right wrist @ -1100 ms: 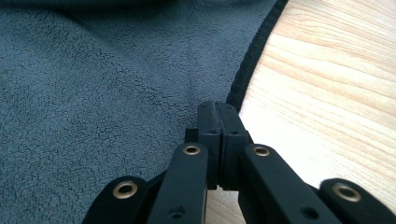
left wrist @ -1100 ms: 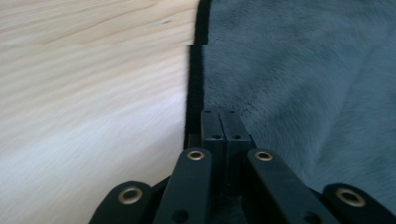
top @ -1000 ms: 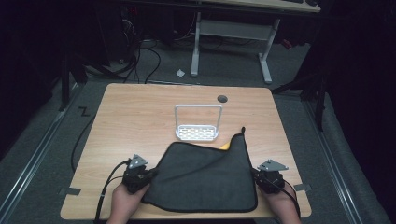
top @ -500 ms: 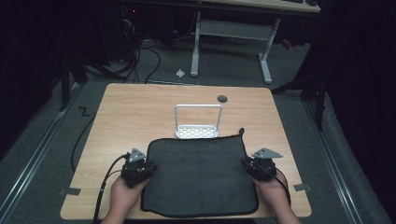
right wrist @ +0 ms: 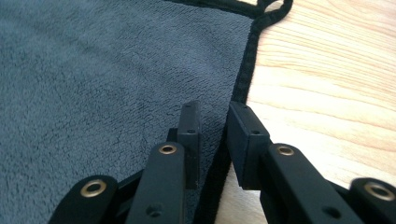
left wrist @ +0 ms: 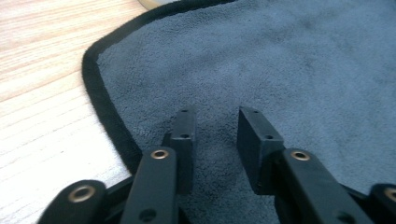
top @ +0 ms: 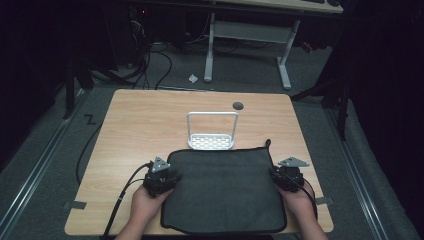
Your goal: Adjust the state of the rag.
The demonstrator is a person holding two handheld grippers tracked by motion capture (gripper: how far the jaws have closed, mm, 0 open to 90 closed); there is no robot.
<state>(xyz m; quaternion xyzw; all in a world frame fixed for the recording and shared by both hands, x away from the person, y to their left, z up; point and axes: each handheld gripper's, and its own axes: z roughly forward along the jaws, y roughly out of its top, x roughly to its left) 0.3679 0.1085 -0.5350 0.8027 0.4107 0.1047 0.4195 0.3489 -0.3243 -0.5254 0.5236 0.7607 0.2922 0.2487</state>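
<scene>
**A:** Where's the cloth (top: 225, 190) for you?

**B:** Flat on the table (top: 150, 120), on the near half, dark grey with a black hem. From above, my left gripper (top: 162, 179) sits at its 9 o'clock edge and my right gripper (top: 285, 176) at its 3 o'clock edge, about level with each other.

**A:** Are you holding it?

**B:** No. In the left gripper view the jaws stand apart over the pile, just inside the hem, which curves past at 9 to 10 o'clock. I see bare cloth in the gap and no fold pinched. Those jaws have just been opening.

**A:** And the right?

**B:** Same story. In the right gripper view the jaws are parted and straddle the hem: cloth lies from 9 to 12 o'clock, bare wood from 1 to 4. Nothing is clamped there either, and these jaws have just been opening too. The cloth's hanging loop (right wrist: 273, 8) lies at 1 o'clock, on the far corner.

**A:** Anything else on the table?

**B:** A white rack (top: 212, 131) at the cloth's 12 o'clock, its base touching or just meeting the far hem.
</scene>
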